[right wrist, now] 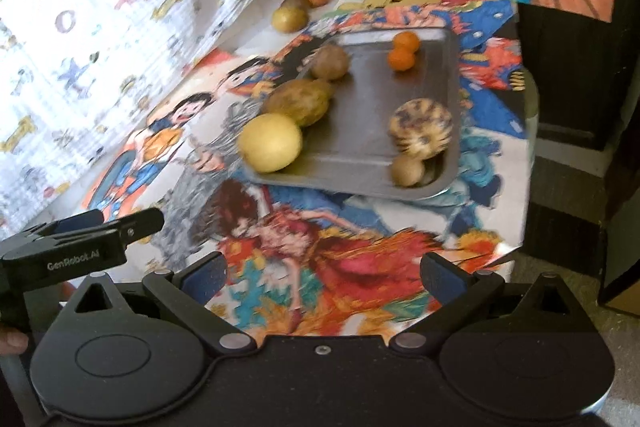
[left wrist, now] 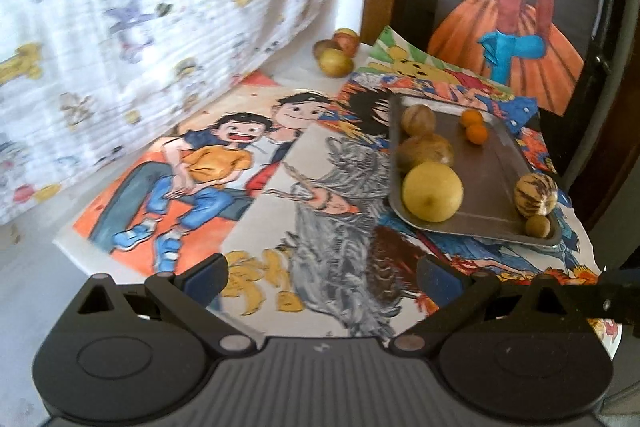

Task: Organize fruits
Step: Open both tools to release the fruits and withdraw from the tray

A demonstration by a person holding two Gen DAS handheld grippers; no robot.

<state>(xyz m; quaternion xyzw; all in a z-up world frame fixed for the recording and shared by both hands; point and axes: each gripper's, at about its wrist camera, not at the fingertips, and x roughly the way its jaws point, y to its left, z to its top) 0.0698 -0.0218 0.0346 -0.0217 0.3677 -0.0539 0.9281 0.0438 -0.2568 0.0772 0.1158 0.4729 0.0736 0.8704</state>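
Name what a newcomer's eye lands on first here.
The metal tray on the bright cartoon-print cloth, with a big yellow fruit at its near left corner and two small orange fruits at the far side. More fruits lie off the tray beyond it, near the curtain.

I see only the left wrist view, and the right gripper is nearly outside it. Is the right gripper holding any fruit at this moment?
Observer: No. The right gripper is open and empty, over the drawings in front of the tray.
Operator: How does my left gripper look from that side?
Observer: The left gripper is to the left of the right one. Its fingertips stop short of the tray, with nothing between them.
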